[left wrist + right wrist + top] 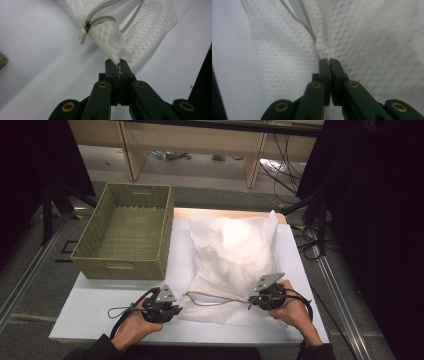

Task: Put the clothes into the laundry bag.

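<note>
A white mesh laundry bag (234, 255) lies stuffed on the white table (95, 305), its open end toward the person, with a grey drawstring (212, 299) across the near edge. My left gripper (176, 310) sits at the bag's near left corner, shut on a pinch of the mesh (117, 56); the drawstring's white toggle (82, 37) hangs just beyond its tips. My right gripper (251, 302) is at the near right corner, shut on a fold of the bag's fabric (323, 51). In both gripper views mesh is clamped between the black jaws.
An empty woven green basket (125, 232) stands at the table's back left, next to the bag. The table's near edge runs just under both hands. Black stands and cables flank the table on the floor.
</note>
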`<state>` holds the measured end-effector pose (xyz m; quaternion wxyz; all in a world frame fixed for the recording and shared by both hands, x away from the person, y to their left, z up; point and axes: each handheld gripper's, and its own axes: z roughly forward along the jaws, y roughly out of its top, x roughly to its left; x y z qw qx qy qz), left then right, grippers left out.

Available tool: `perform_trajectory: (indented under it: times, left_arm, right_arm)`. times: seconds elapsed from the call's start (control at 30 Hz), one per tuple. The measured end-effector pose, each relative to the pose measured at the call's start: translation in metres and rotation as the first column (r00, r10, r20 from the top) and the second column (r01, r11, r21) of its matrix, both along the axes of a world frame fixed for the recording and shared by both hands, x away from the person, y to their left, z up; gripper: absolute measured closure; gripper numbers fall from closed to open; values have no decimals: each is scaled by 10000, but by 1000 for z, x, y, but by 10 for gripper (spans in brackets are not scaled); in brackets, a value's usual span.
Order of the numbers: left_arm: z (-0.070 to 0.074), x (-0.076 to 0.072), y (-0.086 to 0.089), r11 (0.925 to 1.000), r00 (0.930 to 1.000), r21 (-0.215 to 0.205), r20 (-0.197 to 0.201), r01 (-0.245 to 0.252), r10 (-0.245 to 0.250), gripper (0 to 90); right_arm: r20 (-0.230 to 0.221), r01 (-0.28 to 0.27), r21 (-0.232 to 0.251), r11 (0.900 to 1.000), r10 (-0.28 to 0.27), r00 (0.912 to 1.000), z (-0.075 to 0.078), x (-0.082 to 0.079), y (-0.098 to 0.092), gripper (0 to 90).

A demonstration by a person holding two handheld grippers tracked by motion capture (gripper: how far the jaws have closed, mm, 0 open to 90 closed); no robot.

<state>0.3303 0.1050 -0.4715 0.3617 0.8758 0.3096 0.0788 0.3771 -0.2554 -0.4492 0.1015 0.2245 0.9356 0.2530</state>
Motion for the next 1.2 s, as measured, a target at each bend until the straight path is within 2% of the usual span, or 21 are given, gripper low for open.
perform_trajectory:
  times: [0.07,0.13,0.2,0.27,0.3,0.37,0.4,0.47,0.57,0.63,0.73,0.77,0.8,0.87,0.93,0.97,1.0,1.07,1.1,1.13,1.2]
  left_arm:
    - [-1,-5,-4,9994,9994,87,73,324,-325,885]
    - [0,-8,-8,9975,9981,409,236,568,-578,883]
    - [0,-5,-6,9985,9987,316,233,442,-449,874]
    - [-1,-5,-3,9993,9994,170,81,344,-346,841]
    - [-1,-5,-3,9992,9992,17,-13,410,-410,799]
    - [2,-5,-2,9998,9995,-25,254,194,-193,694]
    - [4,-5,-1,9999,9989,0,456,146,-146,668]
    - [7,-5,0,10000,9950,70,1002,23,-30,585]
    - [10,-4,3,9996,9944,-50,1021,-283,287,495]
    - [10,-3,5,9997,9938,-86,1080,-248,256,446]
    - [11,-2,8,9982,9924,-149,1078,-573,586,381]
    - [11,-2,9,9981,9929,-298,1041,-542,571,375]
    - [12,-1,10,9968,9922,-342,995,-725,756,363]
    - [13,0,12,9946,9908,-472,953,-919,961,328]
    - [14,2,14,9923,9902,-618,836,-1071,1120,291]
    - [14,2,15,9913,9893,-589,798,-1175,1220,275]
    - [15,2,16,9904,9882,-587,812,-1255,1300,262]
    - [15,2,18,9896,9871,-625,866,-1298,1349,223]
    - [16,2,19,9895,9873,-607,832,-1309,1357,213]
    - [17,2,19,9858,9849,-765,767,-1497,1555,196]
    - [19,2,22,9836,9827,-878,837,-1577,1651,183]
  right_arm:
    - [-75,17,-283,9996,-19,10000,-7,0,-1,897]
    - [47,177,-182,9997,-176,9998,-6,1,-2,894]
    - [250,451,-118,9989,-448,9987,-1,-1,-3,880]
    - [491,271,-55,9996,-268,9984,1,0,-4,863]
    - [451,396,-36,9992,-394,9982,1,0,-5,854]
    - [507,526,37,9986,-527,9973,0,1,-5,823]
    - [472,762,45,9971,-763,9960,1,-1,-5,809]
    - [575,658,193,9976,-668,9961,3,0,-4,786]
    - [664,548,669,9963,-592,9960,9,-3,2,746]
    - [1045,422,749,9963,-499,9933,12,-3,4,705]
    - [995,989,1050,9895,-1094,9890,13,-4,3,611]
    - [1232,938,1185,9885,-1084,9864,14,-2,1,592]
    - [1035,1086,1283,9858,-1223,9871,16,-2,-1,570]
    - [1187,1574,1675,9732,-1784,9768,19,-2,-5,538]
    - [1292,1405,1923,9712,-1669,9775,22,1,-8,515]
    - [1246,1686,2108,9629,-1976,9723,24,0,-9,501]
    - [1417,1479,2195,9643,-1815,9731,24,1,-10,485]
    - [1449,1732,2277,9582,-2093,9671,26,-1,-10,475]
    - [1182,1853,2310,9551,-2166,9691,27,-3,-9,463]
    - [1487,1448,2321,9618,-1822,9720,27,-1,-9,452]
    - [1242,1784,2542,9506,-2150,9687,28,-3,-8,425]
